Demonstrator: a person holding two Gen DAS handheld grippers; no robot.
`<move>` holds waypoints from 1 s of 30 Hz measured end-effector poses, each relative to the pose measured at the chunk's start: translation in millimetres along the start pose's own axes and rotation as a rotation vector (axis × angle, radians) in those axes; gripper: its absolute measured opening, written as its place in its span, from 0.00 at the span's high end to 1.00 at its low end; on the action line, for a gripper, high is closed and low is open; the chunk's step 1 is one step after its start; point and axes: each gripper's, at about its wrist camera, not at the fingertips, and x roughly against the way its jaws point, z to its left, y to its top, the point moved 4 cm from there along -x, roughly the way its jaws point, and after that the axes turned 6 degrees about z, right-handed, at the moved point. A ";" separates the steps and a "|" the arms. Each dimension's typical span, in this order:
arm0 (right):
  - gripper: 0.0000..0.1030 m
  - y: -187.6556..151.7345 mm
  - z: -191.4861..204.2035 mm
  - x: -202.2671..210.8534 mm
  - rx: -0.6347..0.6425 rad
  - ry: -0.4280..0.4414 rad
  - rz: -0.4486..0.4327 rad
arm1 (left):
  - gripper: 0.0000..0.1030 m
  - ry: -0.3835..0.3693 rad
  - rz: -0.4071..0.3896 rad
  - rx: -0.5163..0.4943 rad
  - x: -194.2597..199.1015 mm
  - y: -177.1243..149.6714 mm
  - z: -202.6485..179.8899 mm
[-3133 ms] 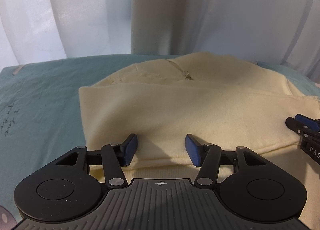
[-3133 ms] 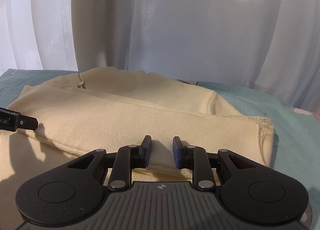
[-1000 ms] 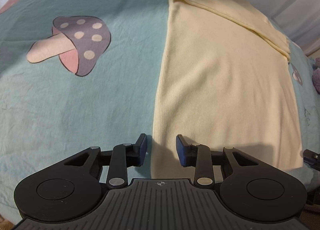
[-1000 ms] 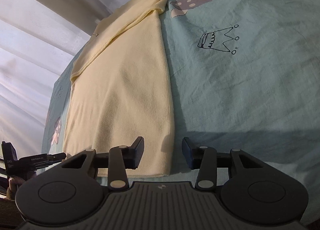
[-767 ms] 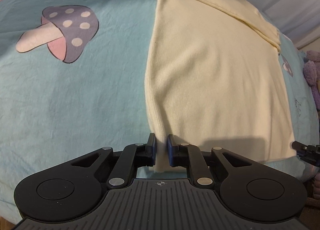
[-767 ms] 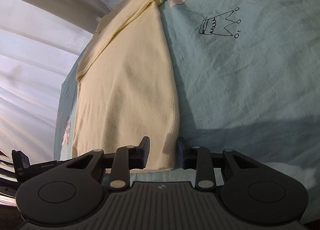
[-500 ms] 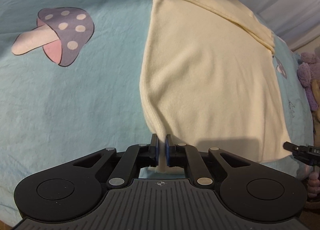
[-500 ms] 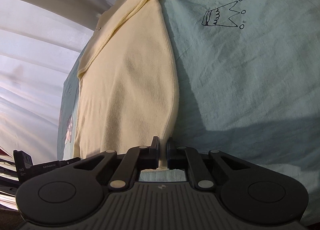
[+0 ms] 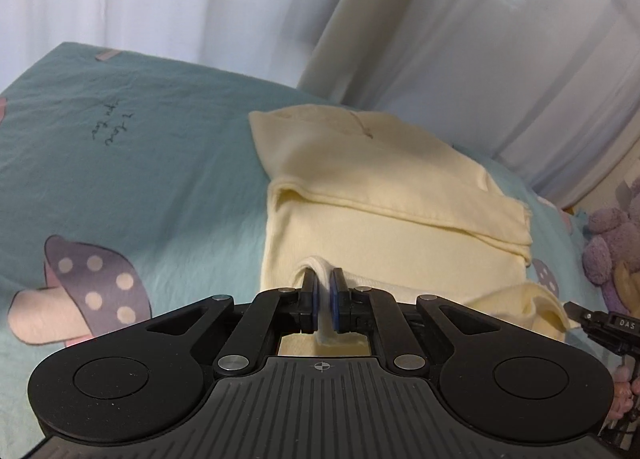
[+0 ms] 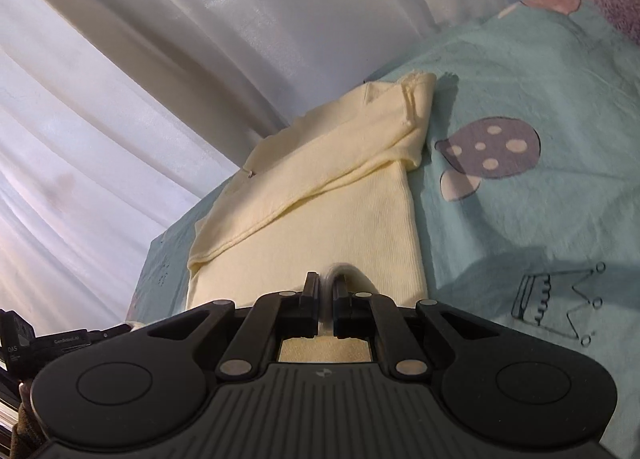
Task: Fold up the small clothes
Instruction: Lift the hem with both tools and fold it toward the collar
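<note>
Both tongs clamped on the near hem of the cream garment (image 9: 384, 235) — left gripper (image 9: 325, 301) pinching the hem near its left corner, right gripper (image 10: 329, 299) pinching it near the right corner, fabric squeezed between each pair of pads. Lying on the teal mushroom-print sheet (image 9: 132, 163), long axis running straight away from both tongs toward the curtain (image 9: 460, 39), sleeves already folded across the far end by the collar. Neither hand nearer; the fold-over target directly ahead, so the carry probably goes forward along that axis. Against a second ago: jaws then apart and straddling the flat hem, just closed onto it since — hem now lifted off the sheet and curling over itself, views tipped up toward the far end
</note>
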 end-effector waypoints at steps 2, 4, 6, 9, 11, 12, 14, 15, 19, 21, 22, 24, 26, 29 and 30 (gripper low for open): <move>0.95 15.4 1.3 -15.5 0.035 -0.048 -0.023 | 0.92 0.035 -0.005 0.005 -22.7 11.0 1.7; 0.93 26.4 4.2 -30.4 0.083 -0.106 -0.042 | 0.89 0.069 -0.009 0.031 -41.7 16.9 5.6; 0.91 32.0 5.5 -33.7 0.103 -0.126 -0.057 | 0.85 0.090 -0.046 0.029 -44.5 16.9 7.9; 0.64 32.1 8.0 -25.9 0.190 -0.179 -0.114 | 0.52 0.065 -0.100 0.015 -40.9 14.4 16.3; 0.62 29.8 8.3 -27.6 0.249 -0.198 -0.101 | 0.49 0.053 -0.084 -0.016 -47.7 13.3 18.7; 0.62 28.9 7.3 -33.4 0.270 -0.206 -0.069 | 0.49 0.066 -0.064 -0.038 -54.6 13.3 18.2; 0.62 27.3 4.5 -42.7 0.290 -0.226 -0.028 | 0.53 0.089 -0.038 -0.060 -65.9 13.3 15.7; 0.62 26.5 3.4 -47.9 0.306 -0.236 -0.013 | 0.53 0.088 -0.030 -0.066 -69.1 13.4 13.3; 0.64 28.8 3.4 -62.6 0.342 -0.243 0.008 | 0.60 0.086 0.005 -0.121 -83.2 15.6 1.5; 0.71 29.0 3.9 -69.4 0.354 -0.236 0.027 | 0.74 0.106 0.013 -0.144 -88.9 15.2 -1.8; 0.78 28.8 4.4 -71.5 0.365 -0.241 0.033 | 0.87 0.133 0.013 -0.150 -90.2 15.7 -2.1; 0.93 27.4 8.1 -72.8 0.407 -0.254 0.027 | 0.90 0.140 0.000 -0.161 -87.9 16.3 -3.2; 0.93 25.2 15.1 -68.9 0.455 -0.254 0.005 | 0.90 0.127 -0.032 -0.187 -78.8 16.7 -5.5; 0.93 25.2 22.5 -63.4 0.484 -0.215 -0.010 | 0.89 0.087 -0.063 -0.214 -73.1 17.5 -10.6; 0.93 26.6 21.7 -64.6 0.482 -0.207 -0.003 | 0.88 0.073 -0.055 -0.216 -76.2 18.6 -10.9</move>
